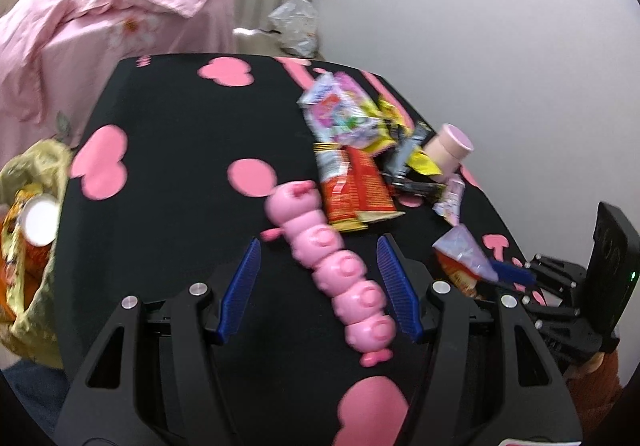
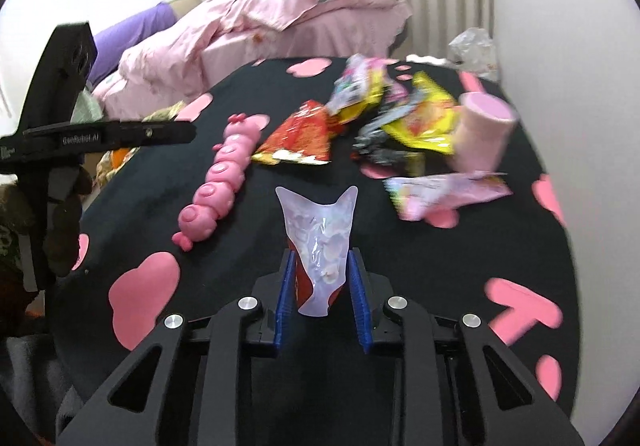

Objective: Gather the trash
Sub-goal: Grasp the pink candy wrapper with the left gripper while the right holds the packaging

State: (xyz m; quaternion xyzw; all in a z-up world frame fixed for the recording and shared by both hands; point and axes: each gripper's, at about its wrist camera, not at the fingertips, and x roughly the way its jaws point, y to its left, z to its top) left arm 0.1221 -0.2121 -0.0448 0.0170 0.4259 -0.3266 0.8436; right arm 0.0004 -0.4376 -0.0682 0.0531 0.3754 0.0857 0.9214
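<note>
A pile of snack wrappers [image 1: 352, 134] lies on the black table with pink shapes [image 1: 168, 134]; the pile also shows in the right wrist view [image 2: 384, 114]. My right gripper [image 2: 320, 258] is shut on a pale lilac wrapper [image 2: 320, 230] and holds it above the table. It appears in the left wrist view [image 1: 464, 252] at the right. My left gripper [image 1: 318, 246] is open, its blue pads either side of a pink caterpillar toy [image 1: 332, 262], seemingly above it. The toy also shows in the right wrist view [image 2: 218, 178].
A yellow-green bag [image 1: 28, 206] holding a cup and wrappers hangs off the table's left edge. A pink cup [image 1: 446, 148] lies among the wrappers. A bed with pink bedding [image 2: 260, 26] stands behind the table. A clear plastic bag [image 1: 296, 26] sits by the wall.
</note>
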